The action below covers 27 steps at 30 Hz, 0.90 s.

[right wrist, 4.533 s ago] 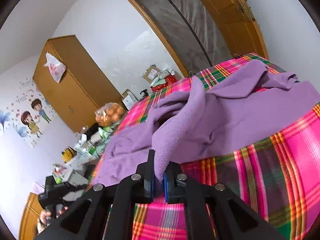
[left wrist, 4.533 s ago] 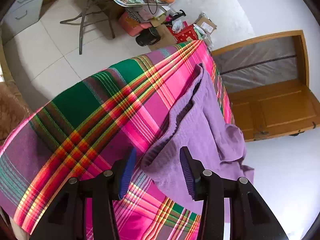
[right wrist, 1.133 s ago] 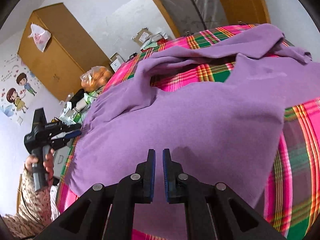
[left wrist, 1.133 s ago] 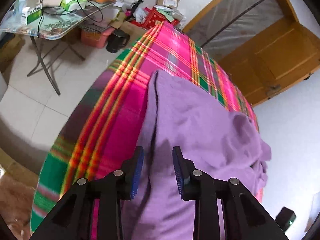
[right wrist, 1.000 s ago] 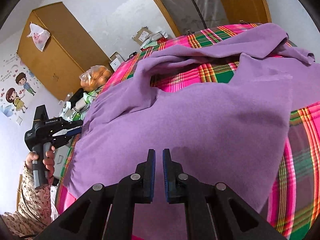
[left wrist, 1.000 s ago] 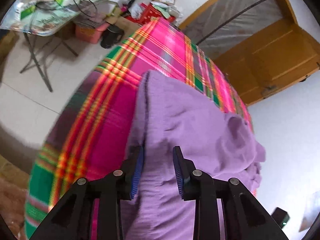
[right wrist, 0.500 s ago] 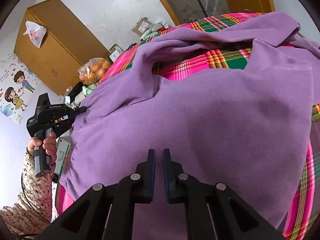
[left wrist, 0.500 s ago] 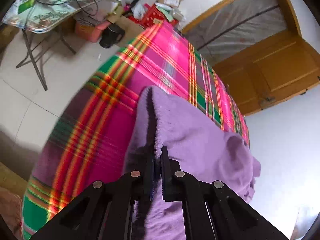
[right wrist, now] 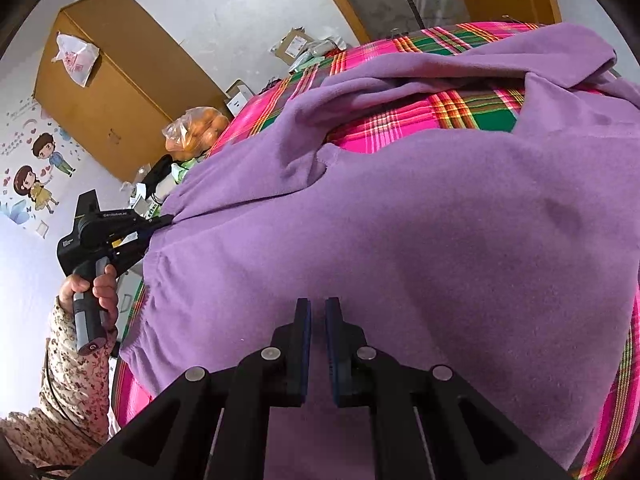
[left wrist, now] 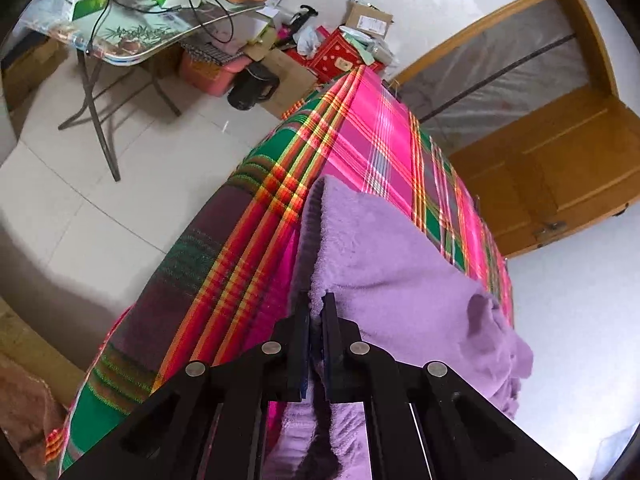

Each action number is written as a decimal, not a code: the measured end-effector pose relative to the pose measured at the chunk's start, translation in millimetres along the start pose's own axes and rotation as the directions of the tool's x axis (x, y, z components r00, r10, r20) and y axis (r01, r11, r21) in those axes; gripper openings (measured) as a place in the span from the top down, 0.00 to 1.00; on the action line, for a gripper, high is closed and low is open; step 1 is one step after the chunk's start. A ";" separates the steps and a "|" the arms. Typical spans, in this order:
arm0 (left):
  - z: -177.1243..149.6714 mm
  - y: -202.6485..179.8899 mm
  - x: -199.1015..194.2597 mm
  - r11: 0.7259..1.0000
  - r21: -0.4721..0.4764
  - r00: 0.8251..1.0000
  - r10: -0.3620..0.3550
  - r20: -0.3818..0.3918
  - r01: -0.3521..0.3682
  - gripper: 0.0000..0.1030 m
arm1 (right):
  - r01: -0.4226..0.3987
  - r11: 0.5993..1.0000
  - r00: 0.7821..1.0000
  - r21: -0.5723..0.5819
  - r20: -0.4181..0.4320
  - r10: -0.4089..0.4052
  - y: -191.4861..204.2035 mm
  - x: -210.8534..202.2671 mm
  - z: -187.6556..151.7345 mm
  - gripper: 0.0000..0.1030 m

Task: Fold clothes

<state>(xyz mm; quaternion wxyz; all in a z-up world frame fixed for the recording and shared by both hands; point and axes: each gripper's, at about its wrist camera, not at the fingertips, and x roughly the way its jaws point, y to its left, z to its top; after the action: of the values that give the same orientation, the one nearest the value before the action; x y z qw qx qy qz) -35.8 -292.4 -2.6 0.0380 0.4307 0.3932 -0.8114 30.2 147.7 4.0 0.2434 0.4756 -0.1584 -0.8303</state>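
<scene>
A purple fleece garment (right wrist: 400, 240) lies spread across the plaid bed (left wrist: 372, 136); the left gripper (left wrist: 316, 312) pinches its hem, the right gripper (right wrist: 316, 320) looks nearly closed, seemingly empty, so a one-sided lift could skew it.

Purple garment (right wrist: 400, 240) runs off frame bottom and right in the right wrist view. Right gripper (right wrist: 316, 312) pads nearly together over it; a pinch of fabric can't be confirmed.

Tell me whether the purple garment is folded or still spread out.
Mostly spread: the purple garment lies open across the plaid cloth, no fold made. The left gripper pinches one edge.
</scene>
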 end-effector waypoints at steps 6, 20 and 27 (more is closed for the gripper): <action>-10.9 -10.6 -14.0 0.998 0.054 0.999 0.039 -0.018 -0.038 0.90 | 0.002 1.000 0.998 0.017 0.056 -0.003 -9.1 -20.7 0.5 0.92; -103.0 -79.3 -48.4 0.940 0.341 1.000 -0.001 -0.015 0.006 0.70 | 0.303 0.926 0.911 0.224 0.216 -0.350 -127.6 -123.9 -4.2 0.86; -156.5 -120.3 -17.1 0.906 0.414 0.990 -0.035 -0.136 0.089 0.70 | 0.395 0.882 0.875 0.257 0.187 -0.446 -174.4 -142.6 5.1 0.76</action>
<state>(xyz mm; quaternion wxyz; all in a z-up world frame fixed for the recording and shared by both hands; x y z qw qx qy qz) 31.4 -109.4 32.6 -0.1057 0.4661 0.2252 -0.8490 42.8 372.0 21.9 -0.0169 0.4173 -0.1662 -0.8933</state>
